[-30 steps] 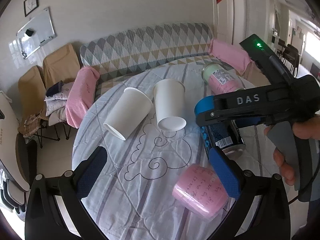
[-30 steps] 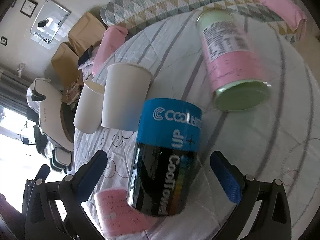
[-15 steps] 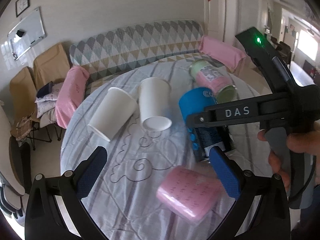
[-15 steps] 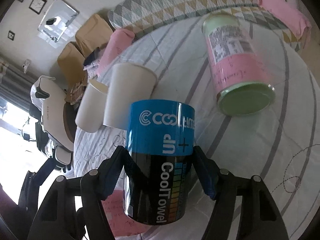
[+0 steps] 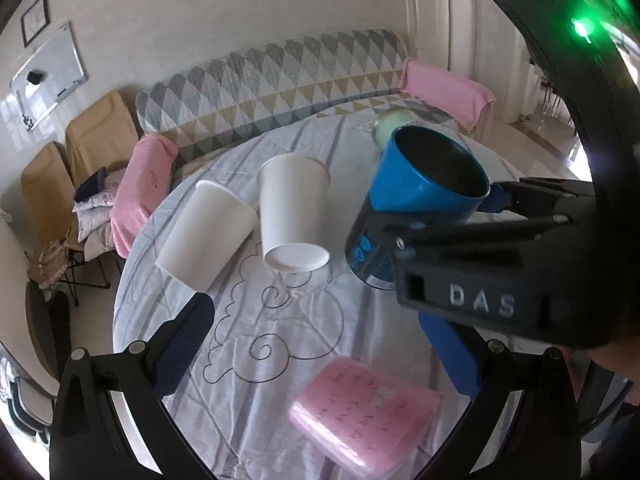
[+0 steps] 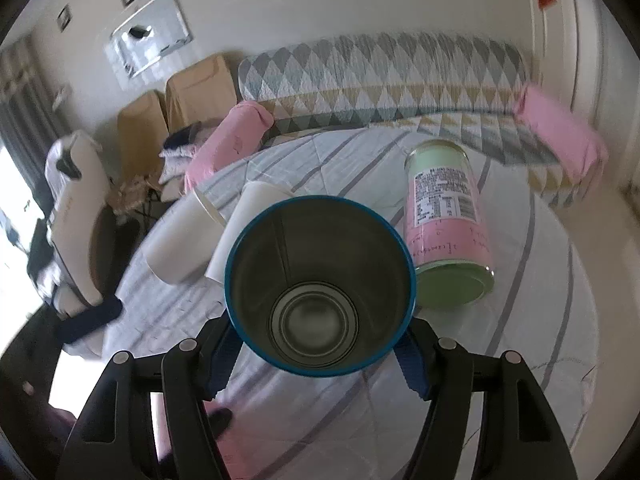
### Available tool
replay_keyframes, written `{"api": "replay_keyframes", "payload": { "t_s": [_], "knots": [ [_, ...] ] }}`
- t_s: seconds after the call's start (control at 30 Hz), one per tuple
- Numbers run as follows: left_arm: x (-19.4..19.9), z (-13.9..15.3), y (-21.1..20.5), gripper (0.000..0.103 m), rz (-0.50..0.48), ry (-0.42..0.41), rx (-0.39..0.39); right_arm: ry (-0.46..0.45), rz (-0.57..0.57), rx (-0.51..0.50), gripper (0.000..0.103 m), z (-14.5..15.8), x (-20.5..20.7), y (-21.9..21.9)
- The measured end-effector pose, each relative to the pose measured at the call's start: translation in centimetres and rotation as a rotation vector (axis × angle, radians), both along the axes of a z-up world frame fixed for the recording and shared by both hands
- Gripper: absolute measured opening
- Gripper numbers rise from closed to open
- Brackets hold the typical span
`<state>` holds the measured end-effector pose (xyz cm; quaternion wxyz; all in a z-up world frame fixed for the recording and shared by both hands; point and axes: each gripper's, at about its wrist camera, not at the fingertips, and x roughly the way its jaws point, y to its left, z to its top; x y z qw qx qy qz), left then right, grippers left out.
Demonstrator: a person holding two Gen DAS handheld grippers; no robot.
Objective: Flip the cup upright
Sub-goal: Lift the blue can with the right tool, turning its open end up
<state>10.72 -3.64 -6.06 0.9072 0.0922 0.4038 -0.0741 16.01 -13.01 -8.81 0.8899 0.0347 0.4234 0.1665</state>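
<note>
The blue and black cup (image 6: 320, 296) is in my right gripper (image 6: 316, 356), whose blue pads press on its sides. Its open mouth faces up toward the camera and I see its metal bottom. In the left wrist view the same cup (image 5: 416, 196) stands tilted, mouth up, with the right gripper (image 5: 472, 248) clamped on it just above the table (image 5: 256, 360). My left gripper (image 5: 324, 352) is open and empty, wide over the cloth near the front.
Two white paper cups (image 5: 292, 216) (image 5: 204, 236) lie on their sides at the left of the blue cup. A pink and green can (image 6: 448, 232) lies at the right back. A pink roll (image 5: 364, 416) lies at the front. A sofa (image 5: 280, 76) stands behind the table.
My right gripper closed on the blue cup and turned it from mouth down to mouth up. My left gripper stayed open and shifted little.
</note>
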Motion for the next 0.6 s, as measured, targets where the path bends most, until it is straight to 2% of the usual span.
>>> {"api": "replay_keyframes", "payload": {
  "t_s": [0.23,0.33,0.4,0.6],
  "knots": [
    [-0.1,-0.3,1.6,0.103,0.050,0.005,0.003,-0.043,0.062,-0.071,0.069,0.0,-0.9,1.5],
    [-0.2,-0.3,2.0,0.103,0.060,0.005,-0.006,-0.047,0.076,-0.051,0.070,0.2,-1.2,1.5],
    [-0.4,-0.2,2.2,0.103,0.062,0.001,-0.010,-0.049,0.078,-0.038,0.079,0.4,-1.4,1.5],
    [-1.5,0.5,2.3,0.103,0.060,-0.016,-0.023,-0.077,0.072,-0.006,0.079,1.5,-2.6,1.0]
  ]
}}
